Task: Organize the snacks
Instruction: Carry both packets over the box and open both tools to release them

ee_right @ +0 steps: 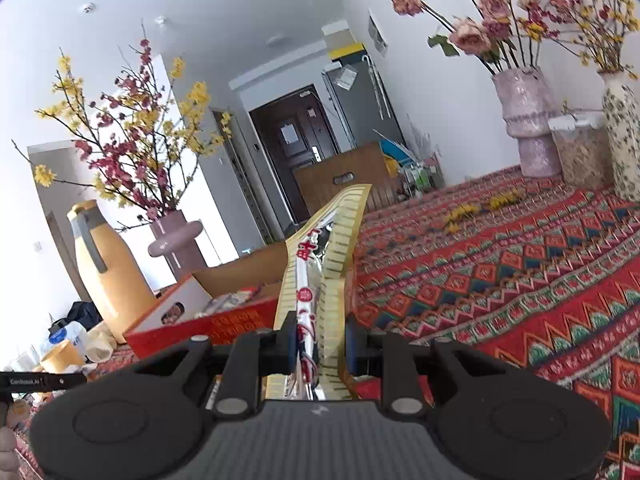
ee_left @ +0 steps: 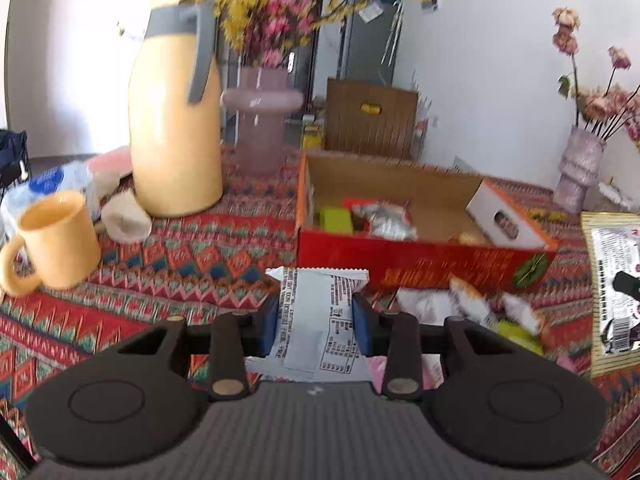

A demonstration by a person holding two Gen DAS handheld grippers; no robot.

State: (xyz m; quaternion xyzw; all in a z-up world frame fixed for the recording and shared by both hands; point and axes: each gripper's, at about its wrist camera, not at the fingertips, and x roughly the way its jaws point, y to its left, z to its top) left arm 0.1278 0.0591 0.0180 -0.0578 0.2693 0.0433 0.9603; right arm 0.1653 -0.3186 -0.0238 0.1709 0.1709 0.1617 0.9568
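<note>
My left gripper (ee_left: 316, 322) is shut on a white snack packet (ee_left: 320, 316) with black print, held above the patterned tablecloth just in front of the red cardboard box (ee_left: 420, 260). The box is open and holds a green packet (ee_left: 335, 220), a silver packet (ee_left: 386, 220) and a small white carton (ee_left: 508, 220). My right gripper (ee_right: 320, 344) is shut on a long gold-edged snack bag (ee_right: 332, 248), held up to the right of the same box (ee_right: 236, 320). That bag also shows at the right edge of the left wrist view (ee_left: 614, 288).
Several loose snack packets (ee_left: 472, 308) lie on the cloth in front of the box. A yellow thermos jug (ee_left: 176, 120), a yellow mug (ee_left: 52, 240) and a pink vase (ee_left: 262, 120) stand at the left. Vases of dried flowers (ee_right: 528, 120) and a jar (ee_right: 580, 152) stand at the far right.
</note>
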